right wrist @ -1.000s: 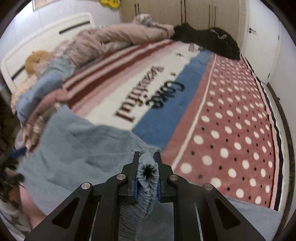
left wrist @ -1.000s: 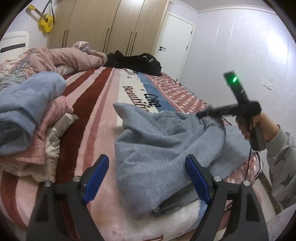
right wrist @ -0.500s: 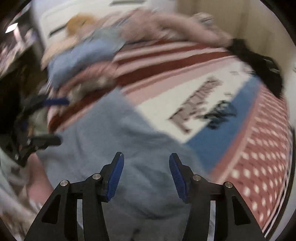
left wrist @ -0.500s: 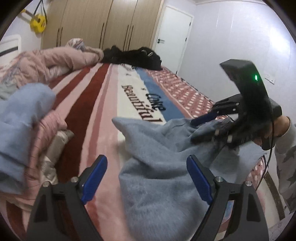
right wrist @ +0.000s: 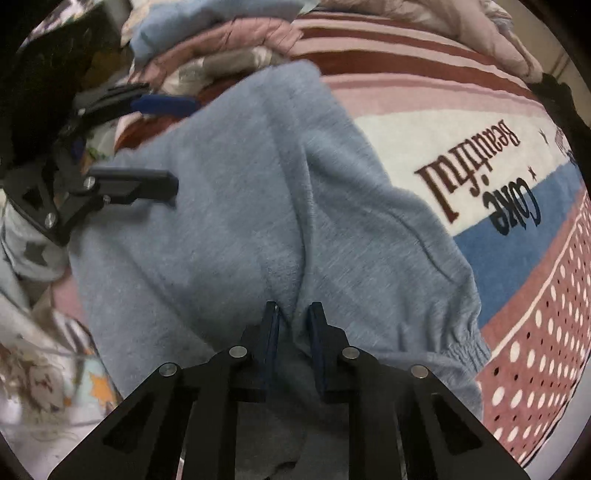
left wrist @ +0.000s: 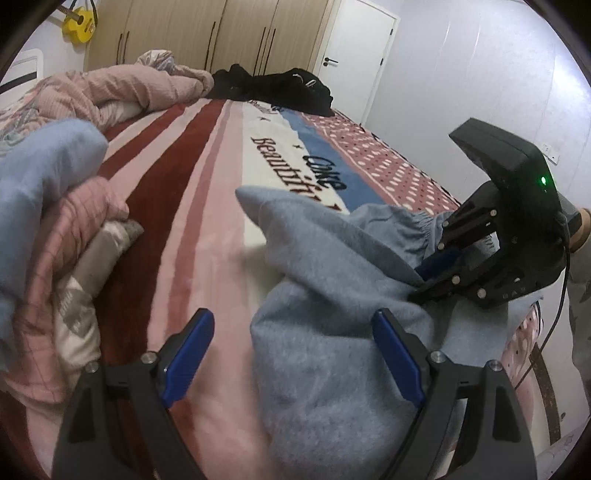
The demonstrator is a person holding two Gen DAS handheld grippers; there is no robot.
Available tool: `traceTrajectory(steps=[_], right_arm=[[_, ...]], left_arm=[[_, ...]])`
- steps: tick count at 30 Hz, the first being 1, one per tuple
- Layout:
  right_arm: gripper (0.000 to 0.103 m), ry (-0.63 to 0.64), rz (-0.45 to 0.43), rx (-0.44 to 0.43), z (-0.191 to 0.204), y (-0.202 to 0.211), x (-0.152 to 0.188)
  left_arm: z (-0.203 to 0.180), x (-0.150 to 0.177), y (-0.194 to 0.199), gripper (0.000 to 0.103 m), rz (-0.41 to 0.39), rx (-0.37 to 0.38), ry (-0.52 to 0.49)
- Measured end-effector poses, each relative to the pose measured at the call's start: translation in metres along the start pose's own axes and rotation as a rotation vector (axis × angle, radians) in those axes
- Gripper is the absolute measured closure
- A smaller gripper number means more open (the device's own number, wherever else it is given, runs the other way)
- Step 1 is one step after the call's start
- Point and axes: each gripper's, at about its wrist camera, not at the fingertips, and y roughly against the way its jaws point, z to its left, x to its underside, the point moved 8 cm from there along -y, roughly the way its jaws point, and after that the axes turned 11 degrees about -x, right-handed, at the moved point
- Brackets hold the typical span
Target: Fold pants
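The grey-blue pants (right wrist: 258,206) lie rumpled on the striped bed blanket, with an elastic cuff (right wrist: 458,350) at the right; they also show in the left wrist view (left wrist: 332,295). My right gripper (right wrist: 293,314) is shut on a fold of the pants; it also shows in the left wrist view (left wrist: 432,277), low on the cloth. My left gripper (left wrist: 291,332) is open, its blue fingers either side of the pants' near end; it also shows in the right wrist view (right wrist: 173,144), holding nothing.
A pile of pink and blue bedding and clothes (left wrist: 55,192) lies at the left of the bed. Black clothes (left wrist: 280,88) lie at the far end by the wardrobe (left wrist: 207,33). The bed edge (left wrist: 524,332) drops off at the right.
My right gripper let go of the pants, swung around open, and has now shut on a fold nearer the middle. My left gripper stayed open and moved closer to the cloth.
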Motion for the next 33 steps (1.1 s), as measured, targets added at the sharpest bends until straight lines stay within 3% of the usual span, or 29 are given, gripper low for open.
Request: traceTrajectory(steps=[5, 6, 9, 14, 21, 29, 33], right_arm=[[0.089, -0.038, -0.04, 0.007, -0.011, -0.005, -0.013], [0.097, -0.028, -0.03, 0.003, -0.009, -0.007, -0.013], [0.101, 0.019, -0.024, 0.014, 0.001, -0.004, -0.011], [0.102, 0.006, -0.114, 0.049, 0.005, 0.027, -0.011], [0.103, -0.068, -0.229, 0.167, -0.016, 0.06, -0.035], [0.102, -0.113, -0.262, 0.193, -0.049, 0.038, -0.074], [0.097, -0.153, -0.215, 0.176, -0.061, 0.01, -0.079]], left_arm=[[0.001, 0.004, 0.001, 0.018, 0.007, -0.004, 0.012], [0.001, 0.004, 0.002, 0.018, 0.006, -0.005, 0.011], [0.002, 0.003, 0.004, 0.018, 0.0, -0.006, 0.01], [0.003, 0.001, 0.007, 0.018, -0.011, -0.003, 0.02], [0.003, -0.002, 0.014, 0.018, -0.028, -0.006, 0.019], [0.015, 0.003, 0.011, 0.018, -0.019, -0.055, 0.026], [0.023, 0.006, 0.01, 0.018, -0.002, -0.063, 0.044]])
